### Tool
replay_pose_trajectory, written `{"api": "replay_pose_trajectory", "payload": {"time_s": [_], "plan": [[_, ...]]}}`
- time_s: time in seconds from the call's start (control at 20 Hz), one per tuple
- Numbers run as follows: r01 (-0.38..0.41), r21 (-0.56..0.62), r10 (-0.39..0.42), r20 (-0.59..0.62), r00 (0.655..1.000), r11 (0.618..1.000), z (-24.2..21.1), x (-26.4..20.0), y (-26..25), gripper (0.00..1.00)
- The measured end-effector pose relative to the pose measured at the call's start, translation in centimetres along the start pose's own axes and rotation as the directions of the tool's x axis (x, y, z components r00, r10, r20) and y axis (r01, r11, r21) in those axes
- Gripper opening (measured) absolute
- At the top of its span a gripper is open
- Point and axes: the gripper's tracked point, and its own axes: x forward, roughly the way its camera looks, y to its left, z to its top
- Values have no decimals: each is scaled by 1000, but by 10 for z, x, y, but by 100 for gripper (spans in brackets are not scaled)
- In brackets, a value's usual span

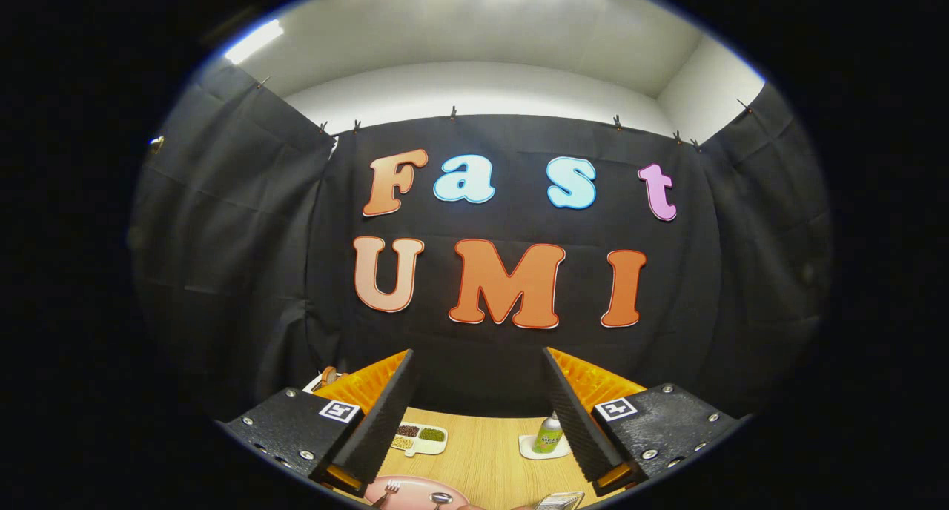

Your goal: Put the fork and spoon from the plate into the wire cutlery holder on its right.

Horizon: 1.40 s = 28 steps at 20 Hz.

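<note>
Currently gripper point(478, 414) wide open, holding nothing, high over wooden table point(485, 458); pink plate point(415, 489) with fork point(387, 493) and spoon point(440, 499) at 6 o'clock below fingers, wire cutlery holder point(560, 501) at its 3 o'clock; risks overshooting on descent, knocking cutlery off plate.

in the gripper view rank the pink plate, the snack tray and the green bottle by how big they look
1. pink plate, though part of it is cut off
2. snack tray
3. green bottle
The plate lies nearest, so true sizes are unsure. The gripper is open.
</note>
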Motion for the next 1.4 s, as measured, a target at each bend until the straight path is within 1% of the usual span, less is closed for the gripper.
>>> {"api": "replay_pose_trajectory", "payload": {"time_s": [0.2, 0.55, 0.65, 0.85, 1.0, 1.2, 1.3, 1.4], "plan": [[-5, 18, 5, -23, 1000, 1000, -9, 2, 4, 99], [11, 22, -10, -9, 1000, 1000, -2, 13, 2, 99], [6, 16, -5, -41, 999, 1000, -16, 14, 4, 99], [-27, 3, 27, -155, 988, 1000, -65, 14, 18, 99], [-57, 6, 57, -250, 967, 998, -99, 12, 31, 99], [-92, 20, 93, -376, 922, 996, -137, 7, 47, 99], [-113, 26, 113, -437, 893, 993, -161, 2, 55, 99], [-129, 37, 130, -509, 851, 991, -188, -7, 63, 99]]}}
